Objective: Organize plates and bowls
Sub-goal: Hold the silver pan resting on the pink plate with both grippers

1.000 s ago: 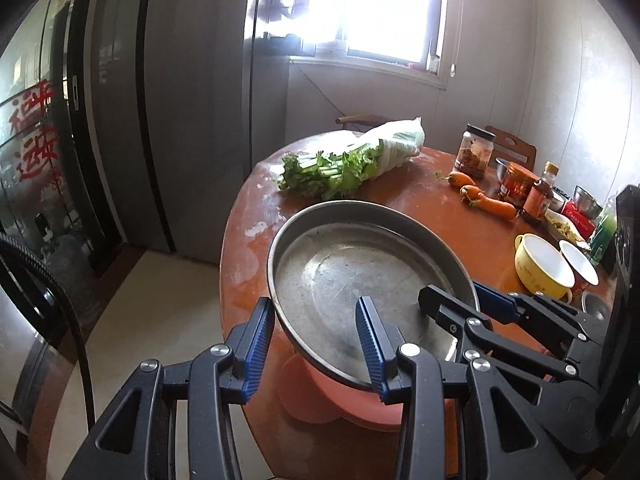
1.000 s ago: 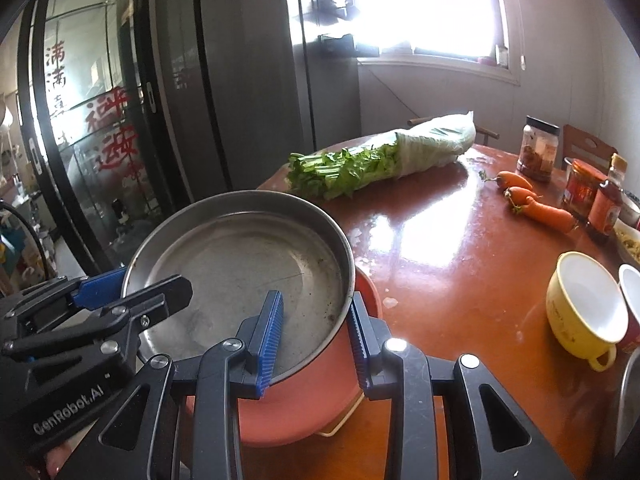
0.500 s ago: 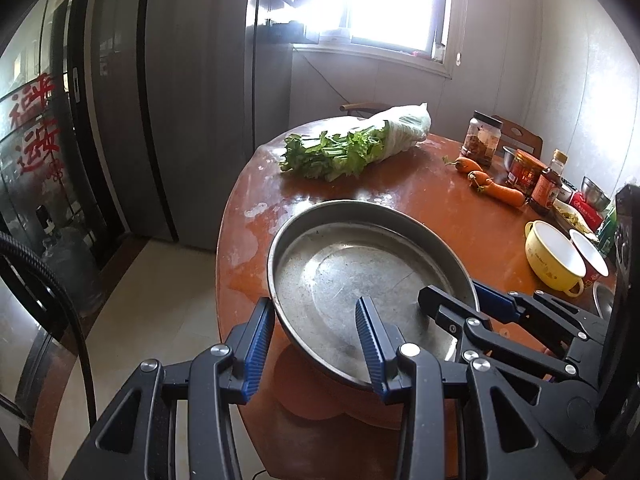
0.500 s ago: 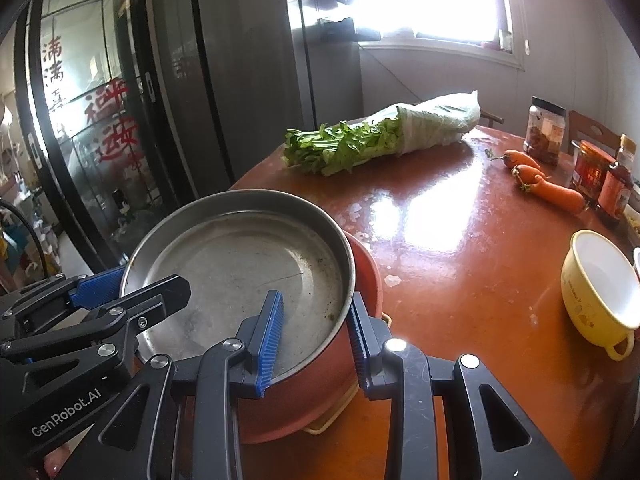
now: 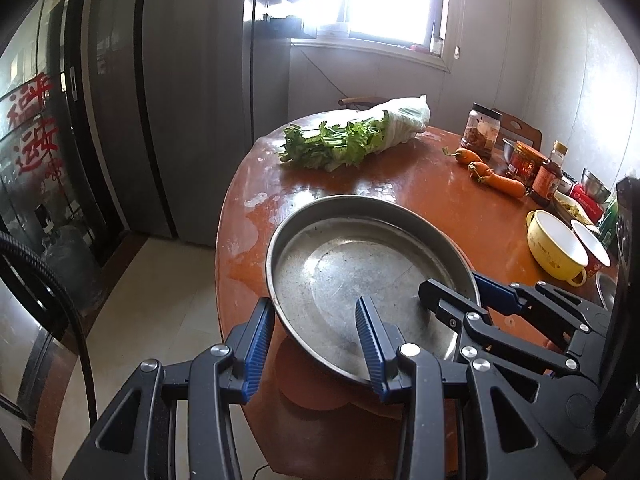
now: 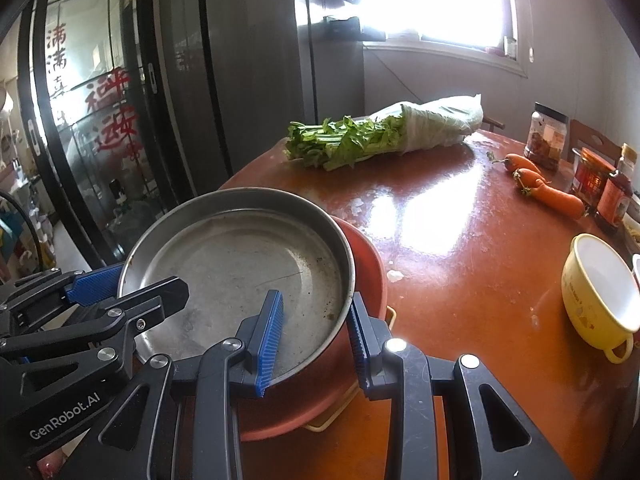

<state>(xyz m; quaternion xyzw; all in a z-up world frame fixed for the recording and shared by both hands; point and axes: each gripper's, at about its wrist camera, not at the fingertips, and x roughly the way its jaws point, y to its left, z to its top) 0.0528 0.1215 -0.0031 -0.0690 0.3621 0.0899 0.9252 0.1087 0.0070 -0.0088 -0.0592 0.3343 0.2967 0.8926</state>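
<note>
Right wrist view gives me the clearest read: my right tongs (image 6: 314, 334) straddle the near rim of the metal pan (image 6: 236, 264), one blue pad inside the wall and the other outside, between the pan and the red bowl (image 6: 370, 264) it is nested in. From the left wrist view my left tongs (image 5: 314, 344) straddle the opposite rim the same way, one pad inside and one outside. Both sets stand only partly closed; the pads look pressed on the thin wall, so I judge each is clamped on the pan. The pan sits at the near edge of the round tabletop (image 6: 460, 240), tilted a little in the bowl and overhanging it, with a yellow bowl (image 6: 600, 292) off to the right, well apart. I expect the pan to be light and stiff but slick, its smooth upright wall offering little bite, so two opposed rim grips seem right and lifting must stay level. Whether the red bowl would lift along with it I cannot tell; it looks like plastic, light enough to drag along.
</note>
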